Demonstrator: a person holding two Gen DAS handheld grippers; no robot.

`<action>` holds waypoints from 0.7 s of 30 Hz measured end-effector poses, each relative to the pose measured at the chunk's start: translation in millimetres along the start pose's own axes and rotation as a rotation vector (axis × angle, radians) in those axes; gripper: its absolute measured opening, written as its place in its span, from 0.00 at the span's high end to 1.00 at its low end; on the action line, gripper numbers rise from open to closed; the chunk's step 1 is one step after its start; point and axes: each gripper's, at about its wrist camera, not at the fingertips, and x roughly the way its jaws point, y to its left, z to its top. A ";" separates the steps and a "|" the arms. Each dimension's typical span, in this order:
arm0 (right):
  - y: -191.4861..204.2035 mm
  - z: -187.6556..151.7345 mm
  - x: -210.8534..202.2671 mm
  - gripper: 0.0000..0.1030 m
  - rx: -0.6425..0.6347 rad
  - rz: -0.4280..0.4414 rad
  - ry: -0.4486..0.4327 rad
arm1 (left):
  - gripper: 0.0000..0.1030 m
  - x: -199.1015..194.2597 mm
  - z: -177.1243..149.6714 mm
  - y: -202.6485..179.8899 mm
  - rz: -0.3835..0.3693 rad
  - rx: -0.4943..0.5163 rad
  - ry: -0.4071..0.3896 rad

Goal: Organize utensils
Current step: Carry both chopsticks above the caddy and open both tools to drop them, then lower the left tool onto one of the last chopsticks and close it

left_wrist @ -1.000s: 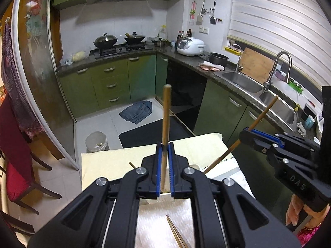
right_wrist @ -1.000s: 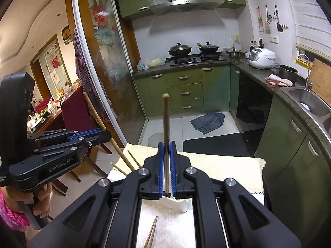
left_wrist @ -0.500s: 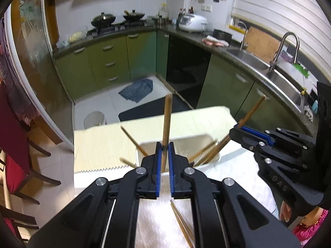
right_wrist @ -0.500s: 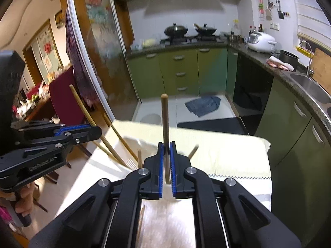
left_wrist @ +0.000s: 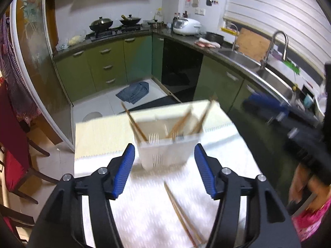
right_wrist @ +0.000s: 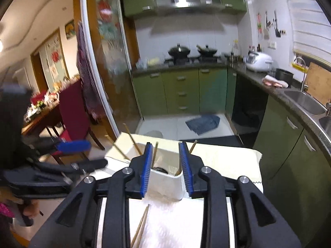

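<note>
A white slotted utensil holder (left_wrist: 165, 144) stands on the table and holds several wooden chopsticks (left_wrist: 134, 122) that lean outward. It also shows in the right wrist view (right_wrist: 167, 177). My left gripper (left_wrist: 164, 165) is open and empty, just in front of the holder. My right gripper (right_wrist: 166, 169) is open and empty, its fingers on either side of the holder's near corner. More chopsticks (left_wrist: 180, 210) lie on the white cloth (left_wrist: 144, 206) near me; they also show in the right wrist view (right_wrist: 140, 227).
A beige mat (left_wrist: 99, 136) lies under the holder at the table's far end. Beyond it are the kitchen floor, green cabinets (left_wrist: 107, 68) and a sink counter (left_wrist: 248, 62) on the right. A red chair (right_wrist: 72, 113) stands at the left.
Both grippers have opened and let go of their chopsticks, which now stand in the holder. Both have tilted down toward the table, and the left has drawn back.
</note>
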 end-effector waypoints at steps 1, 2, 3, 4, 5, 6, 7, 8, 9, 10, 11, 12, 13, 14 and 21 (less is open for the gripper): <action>-0.9 -7.3 -11.7 0.69 0.006 0.003 -0.012 | 0.44 3.5 -15.0 -1.2 0.002 -0.005 0.024; -1.7 -15.4 -20.6 0.66 0.006 0.005 -0.012 | 0.44 10.6 -29.1 -1.8 -0.003 -0.012 0.060; -3.3 -22.5 -27.2 0.62 0.006 0.006 -0.006 | 0.44 18.4 -42.4 -2.9 -0.005 -0.018 0.098; -5.3 -29.4 -33.8 0.60 0.008 0.006 0.002 | 0.44 25.4 -53.6 -3.1 -0.004 -0.024 0.126; -10.4 -40.5 -40.0 0.57 0.011 -0.004 0.017 | 0.45 38.1 -70.6 -3.6 0.002 -0.027 0.171; -13.0 -47.1 -45.7 0.57 0.012 -0.015 0.022 | 0.45 49.1 -83.5 -4.2 0.008 -0.029 0.209; -17.7 -54.7 -52.7 0.57 0.016 -0.030 0.026 | 0.45 56.6 -91.9 -3.2 0.012 -0.036 0.232; -23.4 -60.6 -58.6 0.57 0.024 -0.043 0.030 | 0.45 69.0 -103.9 -2.2 0.019 -0.053 0.278; -30.9 -66.2 -64.1 0.57 0.037 -0.055 0.035 | 0.46 79.1 -112.2 -1.8 0.019 -0.068 0.316; -38.0 -71.1 -69.5 0.57 0.049 -0.065 0.040 | 0.47 88.8 -119.6 -1.6 0.019 -0.085 0.351; -43.9 -75.7 -74.8 0.57 0.055 -0.075 0.041 | 0.50 94.6 -125.2 -0.5 0.022 -0.097 0.372; -48.2 -79.2 -79.0 0.57 0.061 -0.083 0.044 | 0.52 100.7 -129.9 -1.5 0.028 -0.108 0.390; -52.5 -83.6 -82.8 0.57 0.066 -0.086 0.048 | 0.52 104.3 -135.2 -3.4 0.033 -0.112 0.400; -56.9 -87.9 -87.0 0.57 0.073 -0.086 0.052 | 0.52 111.6 -138.0 -6.2 0.042 -0.123 0.424; -65.9 -99.8 -92.3 0.56 0.083 -0.044 0.074 | 0.54 145.6 -153.4 -5.5 0.066 -0.204 0.516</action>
